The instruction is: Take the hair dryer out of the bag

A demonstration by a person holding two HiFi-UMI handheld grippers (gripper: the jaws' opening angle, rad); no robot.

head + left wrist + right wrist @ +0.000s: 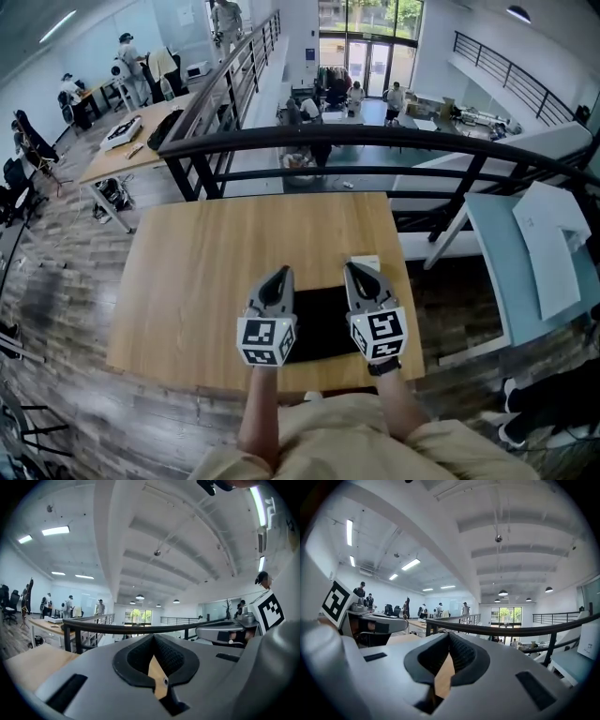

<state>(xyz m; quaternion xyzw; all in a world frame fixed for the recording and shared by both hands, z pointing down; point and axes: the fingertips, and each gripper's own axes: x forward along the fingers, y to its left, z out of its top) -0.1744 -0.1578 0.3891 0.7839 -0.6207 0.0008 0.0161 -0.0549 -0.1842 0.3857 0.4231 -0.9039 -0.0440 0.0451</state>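
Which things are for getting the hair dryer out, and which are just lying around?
For the job: bag, left gripper, right gripper; both jaws are shut and empty. No hair dryer in sight.
Just there: table, white thing, railing.

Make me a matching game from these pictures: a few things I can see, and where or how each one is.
Things:
1. left tool
2. black bag
3. black railing
4. white sheets

Place or state:
A. curves past the far edge of the wooden table
B. lies flat on the wooden table, below the two tools
C. shut, with nothing between its jaws
D. rests on the pale blue surface to the right

Pairs: 1-C, 2-B, 3-A, 4-D
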